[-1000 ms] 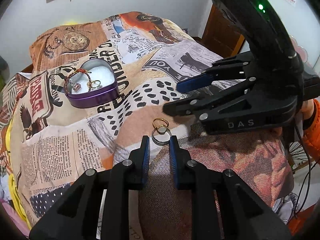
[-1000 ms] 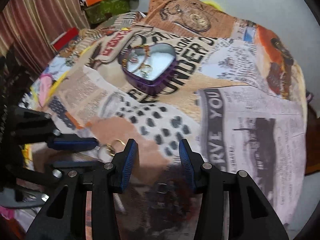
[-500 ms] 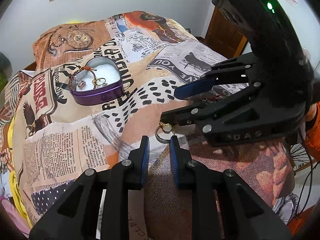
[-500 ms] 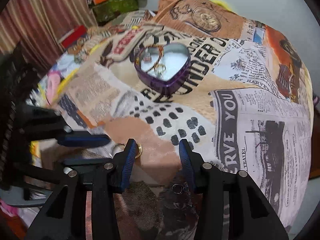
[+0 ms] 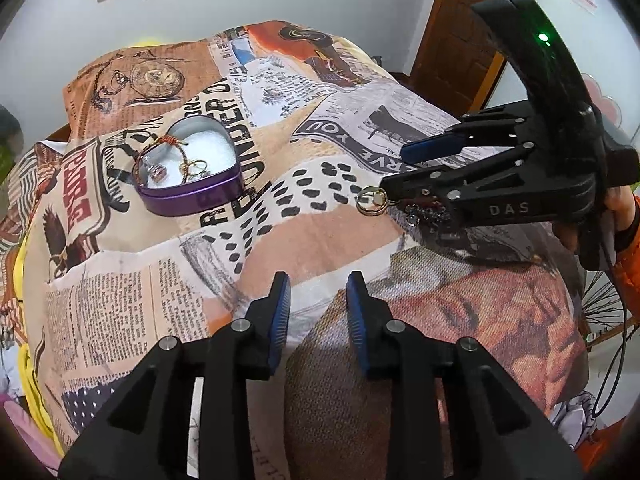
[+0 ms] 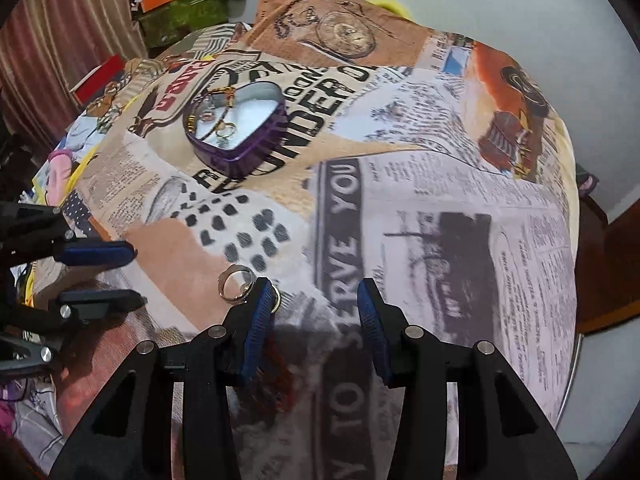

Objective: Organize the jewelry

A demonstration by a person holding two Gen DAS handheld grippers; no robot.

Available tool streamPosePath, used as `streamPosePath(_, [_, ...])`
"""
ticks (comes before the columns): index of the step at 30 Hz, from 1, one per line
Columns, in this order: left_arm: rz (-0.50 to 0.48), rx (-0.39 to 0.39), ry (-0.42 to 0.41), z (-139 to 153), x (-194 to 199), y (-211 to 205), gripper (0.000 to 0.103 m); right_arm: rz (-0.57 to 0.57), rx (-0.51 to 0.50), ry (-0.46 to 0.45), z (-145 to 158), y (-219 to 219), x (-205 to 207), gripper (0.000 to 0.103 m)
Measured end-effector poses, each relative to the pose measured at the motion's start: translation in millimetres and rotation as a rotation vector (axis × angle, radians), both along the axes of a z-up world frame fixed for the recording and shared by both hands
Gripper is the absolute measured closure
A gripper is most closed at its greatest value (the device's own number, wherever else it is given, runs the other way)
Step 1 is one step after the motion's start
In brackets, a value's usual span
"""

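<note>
A purple heart-shaped tin (image 5: 188, 176) sits open on the printed bedspread; it holds a beaded bracelet and rings, and it also shows in the right wrist view (image 6: 240, 128). Two linked rings (image 5: 373, 201), one silver and one gold, hang at the tip of my right gripper's lower finger. In the right wrist view the rings (image 6: 237, 284) sit against the outer side of the left finger, not between the pads. My right gripper (image 6: 314, 300) is open. My left gripper (image 5: 316, 292) is open and empty, low over the bedspread.
The printed bedspread (image 5: 320, 240) covers a rounded bed. A wooden door (image 5: 464, 32) stands at the far right. Striped curtains and cluttered boxes (image 6: 168, 4) lie beyond the bed's left side. Dark beaded jewelry (image 5: 428, 216) lies under the right gripper.
The rings left the bedspread and now hang on the right gripper's finger, carried up and right. My left gripper has opened wider and pulled back.
</note>
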State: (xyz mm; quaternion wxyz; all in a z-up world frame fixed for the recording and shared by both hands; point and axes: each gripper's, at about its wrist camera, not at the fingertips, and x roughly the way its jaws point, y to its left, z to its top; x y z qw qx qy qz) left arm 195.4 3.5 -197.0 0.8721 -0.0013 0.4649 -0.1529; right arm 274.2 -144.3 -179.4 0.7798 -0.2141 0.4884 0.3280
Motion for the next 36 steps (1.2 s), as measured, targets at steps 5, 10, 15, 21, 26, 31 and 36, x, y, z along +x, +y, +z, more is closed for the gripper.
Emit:
streamPosePath(5, [-0.022,-0.004,0.0,5,14,-13,0.075,-0.024,0.028,-0.005,7,-16,0,0.062])
streamPosePath(10, [-0.059,-0.046,0.026,5,38,-29,0.075,-0.062,0.063,-0.002,11,-32,4,0.062])
streamPosePath(15, [-0.06,-0.088,0.059,1,64,-38,0.074,-0.1,0.104,0.007,16,-49,8,0.062])
streamPosePath(21, [-0.05,-0.103,0.069,-3,80,-43,0.075,-0.113,0.14,0.014,18,-57,11,0.062])
streamPosePath(26, [-0.058,-0.052,0.04,-2,75,-48,0.084,-0.103,0.161,0.029,17,-53,12,0.062])
streamPosePath(31, [-0.042,-0.024,0.003,3,64,-38,0.084,-0.055,0.162,0.029,14,-35,7,0.062])
streamPosePath(36, [-0.002,-0.036,-0.01,8,56,-16,0.084,-0.006,0.149,0.039,9,-13,7,0.062])
